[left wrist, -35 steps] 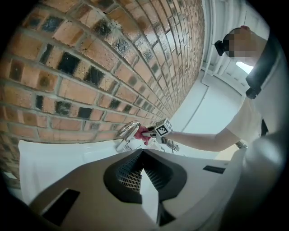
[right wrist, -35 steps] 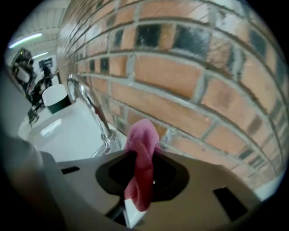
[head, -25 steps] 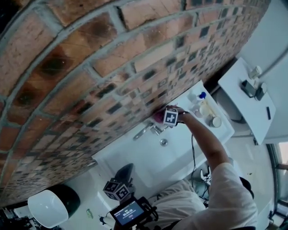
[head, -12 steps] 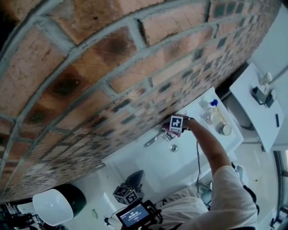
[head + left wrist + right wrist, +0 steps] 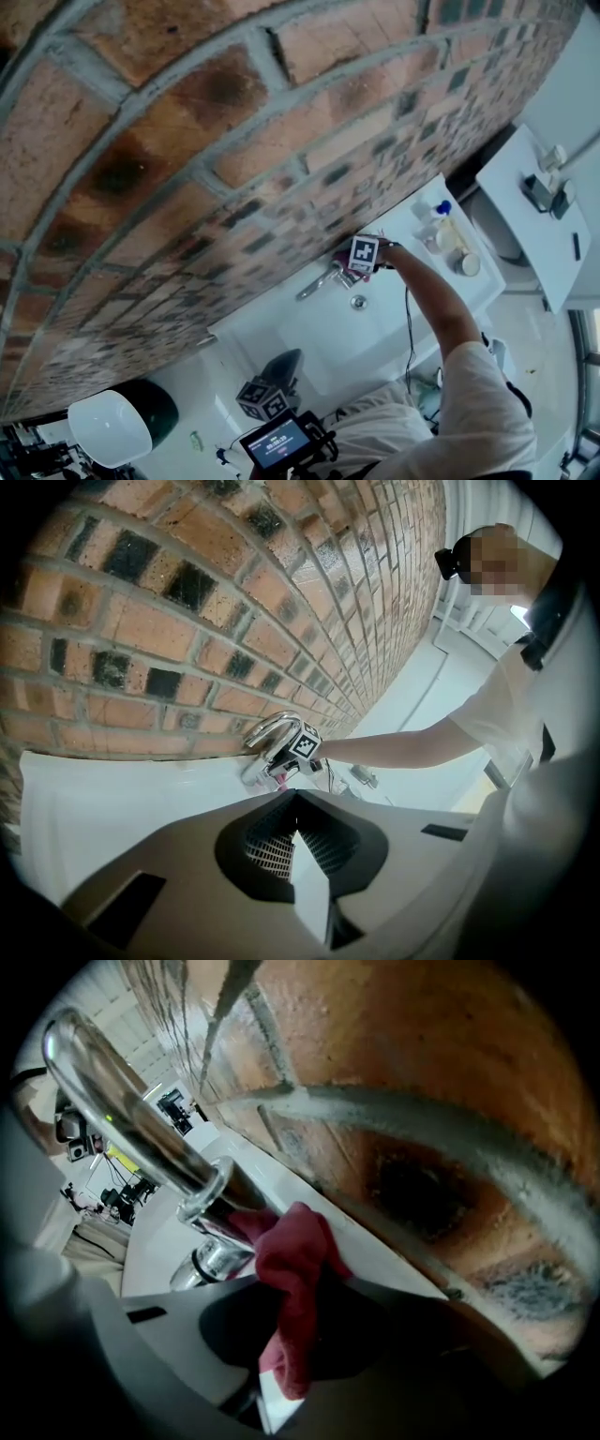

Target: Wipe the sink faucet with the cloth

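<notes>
By the brick wall [image 5: 187, 141], the right gripper [image 5: 281, 1340] pinches the cloth [image 5: 295, 1269] against the faucet [image 5: 141, 1119] base, wiping seemingly midway; the left gripper [image 5: 295, 841] is closed and empty.

Head view high above sink [image 5: 328, 349], gripper views share faucet [image 5: 265, 729]

Counted: 1 faucet [image 5: 131, 1119], 1 cloth [image 5: 295, 1269], 1 sink [image 5: 384, 328], 2 tools [image 5: 295, 850] [image 5: 279, 1363].

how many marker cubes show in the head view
2. One marker cube sits on the right tool at the faucet. The other is on the left tool, low in the frame. None seems hidden.
</notes>
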Demonstrator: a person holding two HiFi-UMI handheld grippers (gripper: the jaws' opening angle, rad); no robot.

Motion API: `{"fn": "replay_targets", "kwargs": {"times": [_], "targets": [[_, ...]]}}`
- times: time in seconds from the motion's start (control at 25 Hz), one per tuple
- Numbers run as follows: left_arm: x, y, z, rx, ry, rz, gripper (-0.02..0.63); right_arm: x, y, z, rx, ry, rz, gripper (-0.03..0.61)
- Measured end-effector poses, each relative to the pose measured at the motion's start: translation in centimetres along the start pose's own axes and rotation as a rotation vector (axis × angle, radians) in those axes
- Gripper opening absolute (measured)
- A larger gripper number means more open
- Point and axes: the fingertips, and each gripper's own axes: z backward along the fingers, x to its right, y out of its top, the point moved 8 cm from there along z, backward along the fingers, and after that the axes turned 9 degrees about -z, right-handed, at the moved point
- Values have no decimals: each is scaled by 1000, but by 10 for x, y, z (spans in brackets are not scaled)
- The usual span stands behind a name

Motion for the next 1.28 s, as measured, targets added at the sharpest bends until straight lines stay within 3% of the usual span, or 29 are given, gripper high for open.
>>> {"fn": "replay_targets", "kwargs": {"times": [0.12,0.16,0.28,0.4,0.64,0.84,1.28], "targets": [[5,2,-1,-2,-3,-10,0,-15,1,8,15,76,24,89],[6,2,0,-1,-2,-11,0,-17,3,12,19,62,50,89],[8,0,1,-1,-1,-9,0,-21,14,28,37,-101,215,87],[8,-2,2,1,0,-12,0,-33,18,40,43,-172,317,87],[15,-5,5,14,3,-17,0,-50,14,67,114,-214,343,87],[22,-4,8,17,-2,-31,0,-70,20,89,190,-201,325,87],[31,-14,29,41,11,-42,0,-100,23,143,340,-294,354,87]]}}
